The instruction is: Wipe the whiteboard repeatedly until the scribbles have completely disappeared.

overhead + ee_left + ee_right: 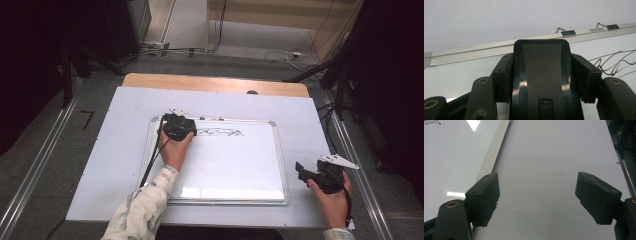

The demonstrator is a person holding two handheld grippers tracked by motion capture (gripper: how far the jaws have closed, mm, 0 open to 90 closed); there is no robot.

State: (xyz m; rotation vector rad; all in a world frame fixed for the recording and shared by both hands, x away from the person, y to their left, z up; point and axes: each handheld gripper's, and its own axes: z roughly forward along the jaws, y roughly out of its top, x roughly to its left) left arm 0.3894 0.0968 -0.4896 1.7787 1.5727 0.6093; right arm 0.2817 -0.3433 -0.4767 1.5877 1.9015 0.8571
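Observation:
A whiteboard [280, 160] with a silver frame lies flat on a white sheet [115, 150]. A black scribble [220, 132] runs along its upper part, also seen as thin looping lines [616, 62] in the left gripper view. My left gripper [177, 126] rests on the board's upper left, just left of the scribble. Its jaws [544, 75] are shut on a black board eraser [541, 55] with a grey felt face. My right gripper [305, 172] sits off the board's right edge over the white sheet. It stands open [539, 197] with nothing between its pads.
Two binder clips [568, 32] [612, 27] sit on the board's top frame. The board's frame [492, 157] runs just left of my right gripper. The wooden table edge [210, 82] shows beyond the sheet. Cables and dark stands lie on the floor around.

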